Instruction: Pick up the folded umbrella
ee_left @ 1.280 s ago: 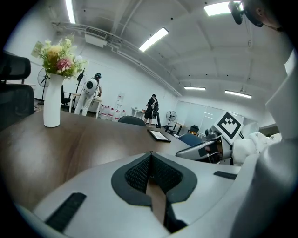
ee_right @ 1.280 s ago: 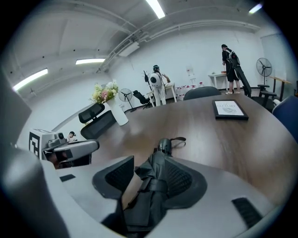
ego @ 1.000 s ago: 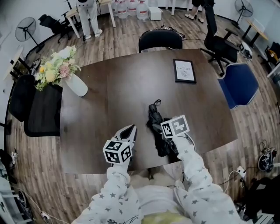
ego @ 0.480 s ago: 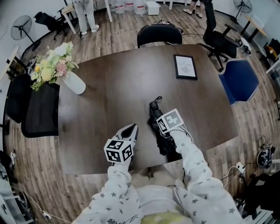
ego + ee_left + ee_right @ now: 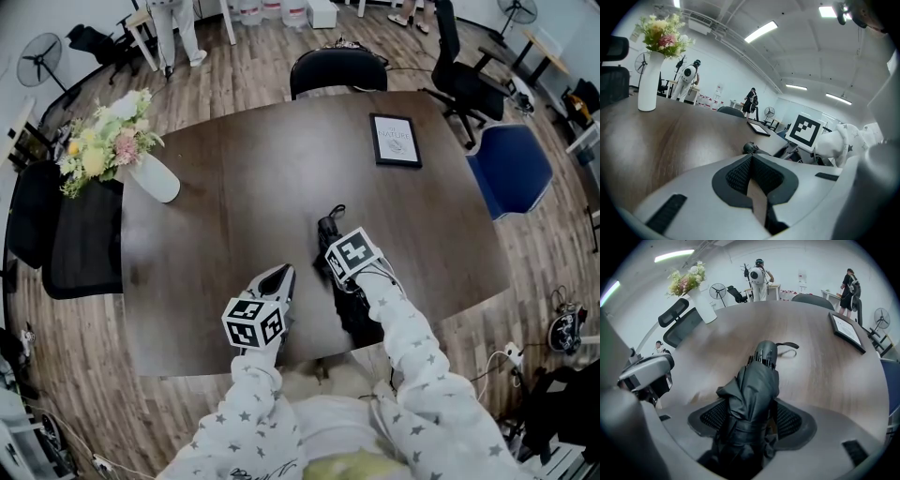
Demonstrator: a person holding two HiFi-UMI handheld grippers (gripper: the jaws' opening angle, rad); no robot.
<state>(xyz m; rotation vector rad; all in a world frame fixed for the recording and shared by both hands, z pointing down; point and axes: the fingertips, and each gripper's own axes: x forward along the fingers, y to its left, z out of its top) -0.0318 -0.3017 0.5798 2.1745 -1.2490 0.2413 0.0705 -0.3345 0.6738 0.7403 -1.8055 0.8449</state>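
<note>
Right tongs (image 5: 751, 420), just opened wide, straddle the folded umbrella (image 5: 754, 385) at the worktop's (image 5: 244, 178) near edge — probably light, slippery fabric over a stiff shaft, best gripped mid-bundle. Left tongs (image 5: 751, 161) closed, empty.

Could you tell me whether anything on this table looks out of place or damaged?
Nothing is spilled or broken. Only the umbrella looks untidy: its canopy bunches in loose folds. The vase stands upright.

Black folded umbrella (image 5: 752, 394) lies flat on the dark table (image 5: 234, 187), apparently strapped shut.
</note>
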